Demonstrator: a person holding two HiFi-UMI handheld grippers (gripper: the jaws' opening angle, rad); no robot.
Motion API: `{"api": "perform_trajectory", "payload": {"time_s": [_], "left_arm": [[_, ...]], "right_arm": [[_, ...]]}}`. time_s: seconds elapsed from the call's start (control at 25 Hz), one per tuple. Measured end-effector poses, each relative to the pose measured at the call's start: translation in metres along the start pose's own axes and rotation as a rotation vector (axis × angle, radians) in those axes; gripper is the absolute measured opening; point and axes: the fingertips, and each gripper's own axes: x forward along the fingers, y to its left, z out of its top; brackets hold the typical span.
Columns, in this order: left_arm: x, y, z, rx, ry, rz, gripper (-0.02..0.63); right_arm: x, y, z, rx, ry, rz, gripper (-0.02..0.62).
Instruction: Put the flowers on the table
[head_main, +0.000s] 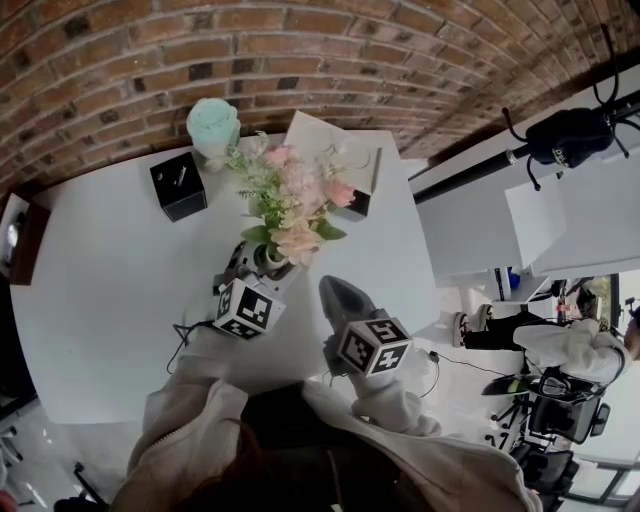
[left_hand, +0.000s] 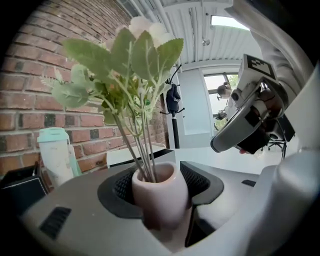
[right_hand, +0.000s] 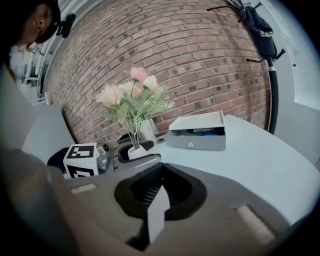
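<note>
A small pale pink vase (left_hand: 160, 197) holds pink and cream flowers (head_main: 295, 200) with green leaves. My left gripper (left_hand: 161, 186) is shut on the vase, its black pads against both sides. In the head view the vase (head_main: 270, 260) stands upright over the middle of the white table (head_main: 100, 300). Whether its base touches the table is hidden. My right gripper (head_main: 340, 298) is just to the right of the vase, apart from it, and is shut with nothing in it (right_hand: 157, 195). The right gripper view shows the bouquet (right_hand: 132, 95) and the left gripper (right_hand: 134, 154) to its left.
A mint tumbler (head_main: 213, 125) and a black box (head_main: 178, 185) stand at the back left. An open grey box (head_main: 335, 165) sits behind the flowers, near the brick wall. A black bag (head_main: 570, 135) hangs on a rack beyond the table's right edge.
</note>
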Motion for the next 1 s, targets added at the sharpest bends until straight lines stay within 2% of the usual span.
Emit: {"api": "perform_trajectory", "payload": {"time_s": [0.4,0.64,1.0], "left_arm": [[-0.001,-0.004,-0.002,0.051,-0.057,0.020,0.236],[0.001,-0.011,-0.016,0.033,-0.016,-0.007,0.236],[0.002,-0.010,-0.020,0.039,-0.008,0.016,0.238]], "right_arm": [[0.010,-0.004,-0.011,0.007,0.027,0.015,-0.002],[0.016,0.002,-0.011,0.006,0.036,0.028,-0.002],[0.017,0.002,-0.006,-0.001,0.031,0.025,-0.002]]}}
